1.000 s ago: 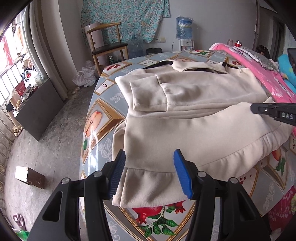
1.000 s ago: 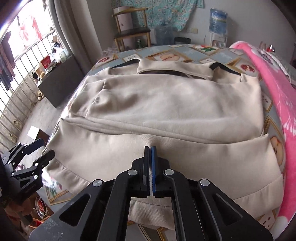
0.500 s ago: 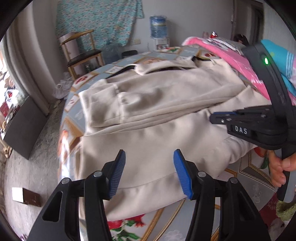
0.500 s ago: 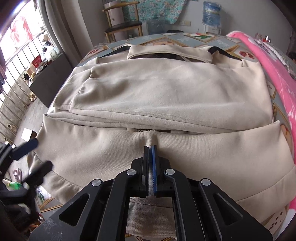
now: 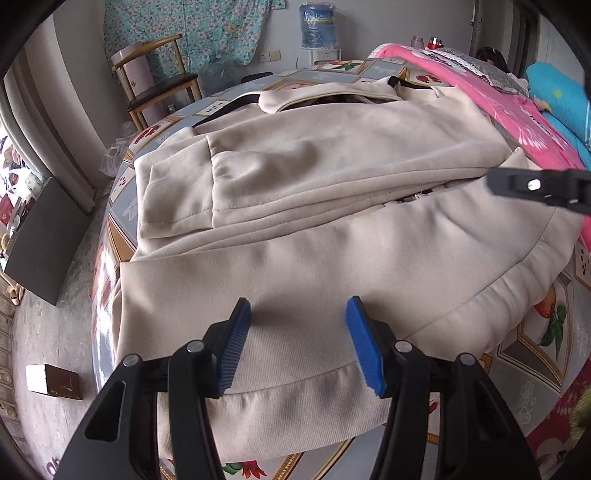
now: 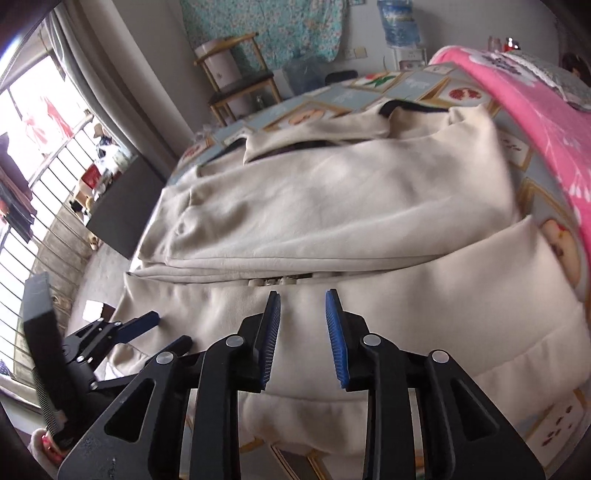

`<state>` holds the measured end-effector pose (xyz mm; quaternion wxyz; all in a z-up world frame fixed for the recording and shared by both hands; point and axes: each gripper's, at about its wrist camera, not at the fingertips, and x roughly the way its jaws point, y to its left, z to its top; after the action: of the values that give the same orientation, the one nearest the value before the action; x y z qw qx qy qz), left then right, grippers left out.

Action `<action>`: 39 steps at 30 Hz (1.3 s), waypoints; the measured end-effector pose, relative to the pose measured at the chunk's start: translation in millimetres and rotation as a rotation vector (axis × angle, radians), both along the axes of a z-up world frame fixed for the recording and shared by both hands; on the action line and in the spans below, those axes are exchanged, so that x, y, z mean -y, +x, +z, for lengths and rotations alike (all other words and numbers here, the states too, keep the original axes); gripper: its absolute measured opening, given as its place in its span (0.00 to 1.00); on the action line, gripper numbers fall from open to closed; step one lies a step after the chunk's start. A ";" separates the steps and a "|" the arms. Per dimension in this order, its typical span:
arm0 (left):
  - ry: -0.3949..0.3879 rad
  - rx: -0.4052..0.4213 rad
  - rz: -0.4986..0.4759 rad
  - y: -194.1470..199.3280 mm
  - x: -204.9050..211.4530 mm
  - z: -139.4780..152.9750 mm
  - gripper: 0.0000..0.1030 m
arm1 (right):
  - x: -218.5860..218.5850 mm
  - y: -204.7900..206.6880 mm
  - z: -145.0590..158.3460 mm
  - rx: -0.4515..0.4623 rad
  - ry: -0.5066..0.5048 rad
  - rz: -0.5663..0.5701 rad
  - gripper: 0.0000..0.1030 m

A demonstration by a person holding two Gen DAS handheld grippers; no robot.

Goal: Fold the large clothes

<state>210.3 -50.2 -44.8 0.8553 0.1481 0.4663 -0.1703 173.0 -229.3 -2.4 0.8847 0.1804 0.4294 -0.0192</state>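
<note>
My left tongs [image 5: 297, 341] hang released over the near hem of the cream fleece jacket [image 5: 332, 229], which lies folded across the fruit-patterned surface [image 5: 546, 354]. My right tongs [image 6: 302, 341] are opening above its lower panel, gripping nothing. Far back stands a blue water bottle [image 5: 317, 24]; contents unclear.

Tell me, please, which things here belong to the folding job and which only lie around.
Part of the job:
- beige coat, spread on the table
- left gripper, jaws open over the hem
- right gripper, jaws opening, nothing between them

Just lying about:
- pink blanket
- wooden chair
- water bottle
- small box on the floor
</note>
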 end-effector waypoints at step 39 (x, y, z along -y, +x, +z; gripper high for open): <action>0.021 -0.002 0.039 3.4 -25.8 2.1 0.51 | -103.8 -22.4 -29.9 -0.038 -0.118 0.349 0.15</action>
<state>213.7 -24.4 -42.8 0.8565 0.1478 0.4717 -0.1487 150.7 -125.5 -32.3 0.8753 0.0506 0.4691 0.1059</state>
